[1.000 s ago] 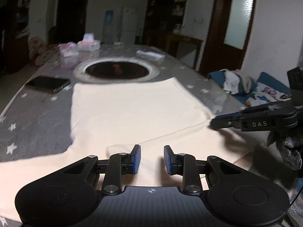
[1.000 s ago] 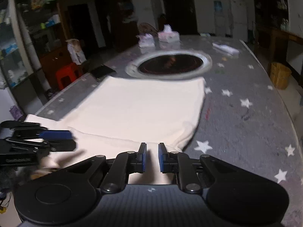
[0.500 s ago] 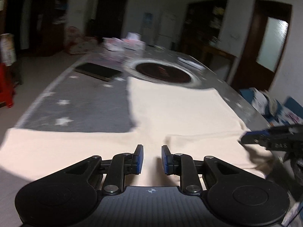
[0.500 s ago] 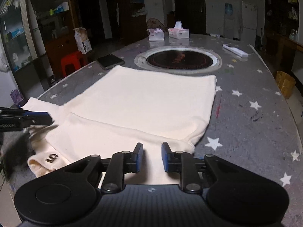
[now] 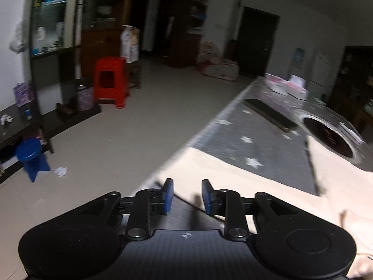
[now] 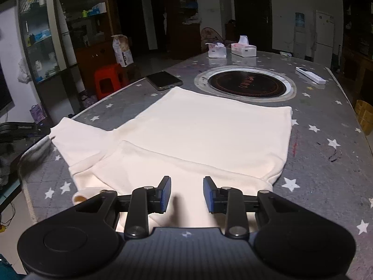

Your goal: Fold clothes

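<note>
I have the cream sweater (image 6: pixel 205 130) spread flat on the bench (image 6: pixel 326 163), filling the middle of the right wrist frame, one sleeve folded across its lower part and the other reaching toward the left edge, I judge so the next fold starts clean. My right gripper (image 6: pixel 186 193) hangs over the near hem, fingers parted and empty. My left gripper (image 5: pixel 187 197) hangs over the sleeve end (image 5: pixel 209 168) at the bench edge, likewise gaping, empty. The hotplate (image 6: pixel 244 85) bears lettering I cannot read.
</note>
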`<act>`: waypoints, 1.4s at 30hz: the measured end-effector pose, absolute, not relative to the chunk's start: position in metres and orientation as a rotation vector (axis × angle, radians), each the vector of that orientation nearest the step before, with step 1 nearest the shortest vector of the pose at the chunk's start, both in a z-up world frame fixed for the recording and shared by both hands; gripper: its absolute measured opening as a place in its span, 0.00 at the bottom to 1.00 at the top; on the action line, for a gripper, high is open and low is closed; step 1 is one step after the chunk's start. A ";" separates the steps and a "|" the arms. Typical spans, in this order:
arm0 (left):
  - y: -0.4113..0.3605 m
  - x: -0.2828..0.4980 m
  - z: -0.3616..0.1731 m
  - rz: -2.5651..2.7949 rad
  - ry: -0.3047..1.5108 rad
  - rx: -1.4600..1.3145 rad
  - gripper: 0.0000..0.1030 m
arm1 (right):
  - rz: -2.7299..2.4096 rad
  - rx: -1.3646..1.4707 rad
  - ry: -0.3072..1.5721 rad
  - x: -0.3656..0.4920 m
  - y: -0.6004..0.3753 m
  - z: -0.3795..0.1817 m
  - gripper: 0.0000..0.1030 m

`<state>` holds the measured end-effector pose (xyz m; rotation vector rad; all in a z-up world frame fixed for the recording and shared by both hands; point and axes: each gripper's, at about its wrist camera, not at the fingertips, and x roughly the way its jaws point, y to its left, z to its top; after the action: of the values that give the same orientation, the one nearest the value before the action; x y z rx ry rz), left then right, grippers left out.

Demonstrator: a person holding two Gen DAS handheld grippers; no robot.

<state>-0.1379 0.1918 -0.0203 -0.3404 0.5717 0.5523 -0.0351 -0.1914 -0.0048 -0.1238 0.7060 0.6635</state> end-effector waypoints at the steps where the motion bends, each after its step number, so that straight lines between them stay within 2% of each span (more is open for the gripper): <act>1: 0.195 -0.137 -0.022 0.567 0.573 -0.341 0.30 | 0.666 -0.124 0.703 -0.036 -0.191 -0.004 0.29; 7: 0.207 -0.129 -0.033 0.588 0.591 -0.375 0.28 | 0.683 -0.122 0.685 -0.043 -0.189 0.001 0.31; 9: 0.209 -0.127 -0.036 0.586 0.585 -0.385 0.22 | 0.683 -0.121 0.680 -0.045 -0.190 0.002 0.31; 11: 0.210 -0.127 -0.034 0.579 0.570 -0.395 0.11 | 0.681 -0.118 0.677 -0.045 -0.191 0.003 0.31; 13: 0.211 -0.127 -0.030 0.565 0.553 -0.405 0.06 | 0.674 -0.112 0.673 -0.047 -0.194 0.004 0.31; 20: 0.172 -0.120 0.021 0.347 0.428 -0.374 0.05 | 0.638 -0.067 0.666 -0.052 -0.211 0.003 0.31; 29: 0.067 -0.086 0.077 -0.048 0.345 -0.302 0.05 | 0.574 -0.001 0.654 -0.060 -0.245 0.000 0.31; 36: -0.014 -0.054 0.074 -0.294 0.392 -0.272 0.05 | 0.510 0.048 0.646 -0.067 -0.272 -0.002 0.31; 42: -0.058 -0.038 0.038 -0.412 0.501 -0.273 0.05 | 0.468 0.074 0.654 -0.069 -0.288 -0.007 0.31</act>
<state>-0.0381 -0.0584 0.0379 -0.2735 0.5005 -0.4125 -0.0691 -0.2882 -0.0073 0.0743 0.6539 0.4679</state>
